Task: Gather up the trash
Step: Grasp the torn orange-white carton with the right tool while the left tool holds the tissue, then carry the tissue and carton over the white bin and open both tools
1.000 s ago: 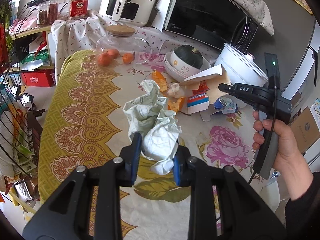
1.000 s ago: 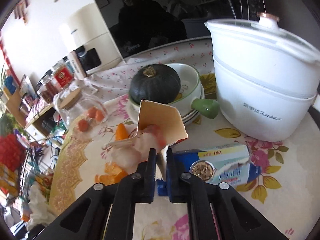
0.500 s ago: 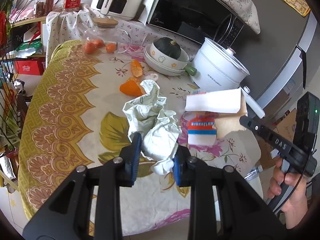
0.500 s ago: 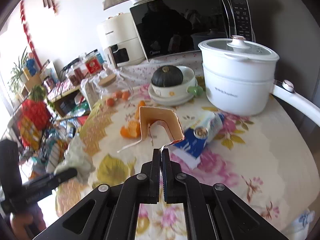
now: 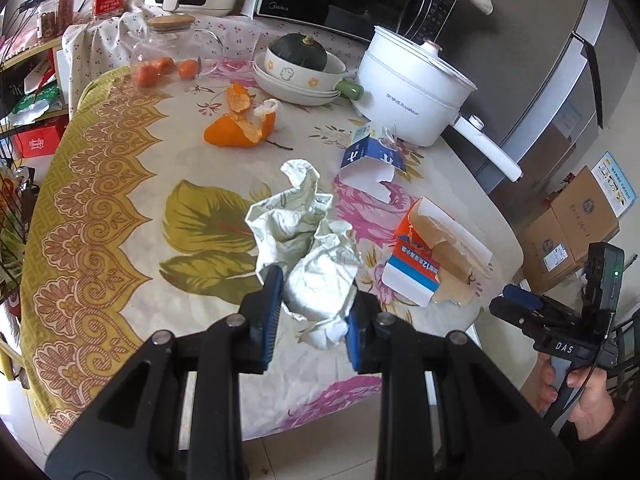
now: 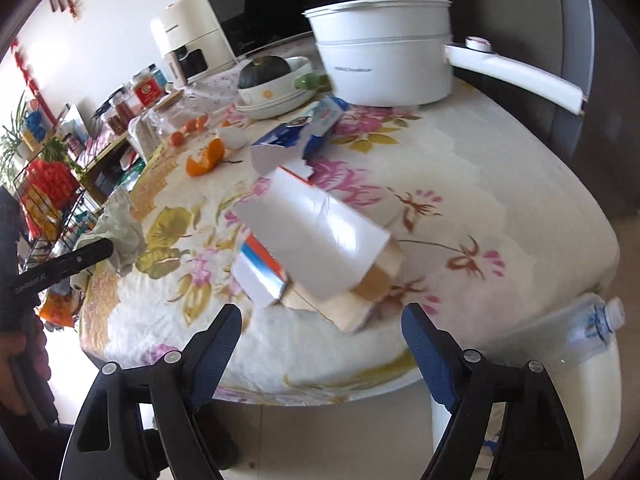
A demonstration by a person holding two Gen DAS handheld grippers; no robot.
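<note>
My left gripper [image 5: 314,300] is shut on a crumpled wad of pale paper [image 5: 308,248], held above the flowered tablecloth [image 5: 100,200]. In the right wrist view the same wad [image 6: 120,224] shows at the left edge, beside the left gripper [image 6: 100,248]. My right gripper [image 6: 320,314] hangs just off the table's near edge with its jaws opening wide and nothing between the pads. A torn red, white and blue carton [image 6: 312,240] lies blurred just beyond it, also visible as the carton [image 5: 424,264] near the right gripper [image 5: 516,300]. Orange peel [image 5: 236,132] and a torn blue carton [image 5: 368,152] lie farther back.
A white electric pot [image 5: 408,88] with a long handle, a bowl holding a dark squash [image 5: 300,64] and a glass jar of tangerines [image 5: 168,56] stand at the back. A plastic bottle [image 6: 592,324] sits by the table's right edge. Cardboard boxes [image 5: 576,224] stand on the floor.
The right gripper drew back to the table's near edge and went from shut on the torn carton to wide apart, leaving the carton on the table. The left gripper carried the wad back.
</note>
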